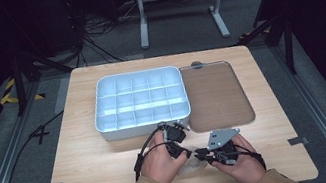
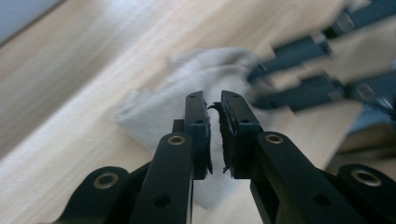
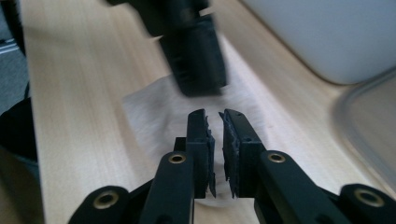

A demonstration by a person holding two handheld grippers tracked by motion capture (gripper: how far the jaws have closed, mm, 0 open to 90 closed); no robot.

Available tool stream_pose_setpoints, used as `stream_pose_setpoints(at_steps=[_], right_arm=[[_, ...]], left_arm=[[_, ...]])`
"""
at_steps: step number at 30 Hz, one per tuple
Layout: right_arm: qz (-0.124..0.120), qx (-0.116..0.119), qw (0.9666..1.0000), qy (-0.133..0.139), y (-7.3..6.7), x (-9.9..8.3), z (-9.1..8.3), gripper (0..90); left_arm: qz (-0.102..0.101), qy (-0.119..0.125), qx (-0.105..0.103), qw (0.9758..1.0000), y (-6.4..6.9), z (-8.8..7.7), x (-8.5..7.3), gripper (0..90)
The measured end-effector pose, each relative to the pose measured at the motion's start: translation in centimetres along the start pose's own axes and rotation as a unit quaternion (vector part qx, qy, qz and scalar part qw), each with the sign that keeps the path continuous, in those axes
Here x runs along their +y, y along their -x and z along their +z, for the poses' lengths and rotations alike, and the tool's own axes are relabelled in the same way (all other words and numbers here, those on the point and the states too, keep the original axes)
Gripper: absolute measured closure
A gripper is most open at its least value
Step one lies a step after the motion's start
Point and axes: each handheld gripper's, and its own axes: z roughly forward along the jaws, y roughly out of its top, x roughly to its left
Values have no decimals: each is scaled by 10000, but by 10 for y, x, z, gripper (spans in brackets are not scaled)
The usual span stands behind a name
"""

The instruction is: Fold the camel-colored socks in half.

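High view: a pale, see-through bag (image 1: 189,164) is seen lying on the wooden worktop (image 1: 87,160) near its front edge, between the two hands. The left claw (image 1: 189,153) and the right claw (image 1: 202,155) are pointed at each other just above the bag, their tips nearly meeting. Behind them, a white compartment box (image 1: 140,102) is set beside a brown tray (image 1: 215,95), the two touching along one side. The box's cells look empty as far as can be told.

Left gripper view: the left claw (image 2: 214,100) is shown with its jaws almost pressed together, only a thin slit left between the pads, and nothing is clearly pinched. The bag (image 2: 159,112) is spread on the worktop directly beneath and beyond the tips. The right claw (image 2: 261,81) is seen blurred at the far edge of the bag.

Right gripper view: the right claw (image 3: 214,119) is likewise nearly closed, a narrow gap remaining, with no material visibly caught. The bag (image 3: 149,116) lies under its tips, and the left claw (image 3: 198,60) is seen blurred above the bag's far side. The box (image 3: 327,37) and the tray (image 3: 369,126) are seen at the right.
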Motion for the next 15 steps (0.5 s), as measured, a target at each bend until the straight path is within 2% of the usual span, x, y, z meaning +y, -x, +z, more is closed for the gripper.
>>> stream_pose_setpoints(at_steps=[3, 7, 9, 15], right_arm=[[32, 127, 9997, -224, -2, -2, 4, 836], [94, 129, 9987, -474, -1, -7, 6, 812], [180, 196, 9986, -454, -1, -12, 5, 808], [180, 227, 9984, -486, -1, -16, 3, 798]], left_arm=[[-21, -60, 132, 9999, -3, 7, 0, 851], [-161, -229, 94, 9996, -7, 15, 0, 879], [-168, -219, 85, 9996, -8, 15, -1, 890], [-80, -180, 12, 9998, -7, 13, -1, 867]])
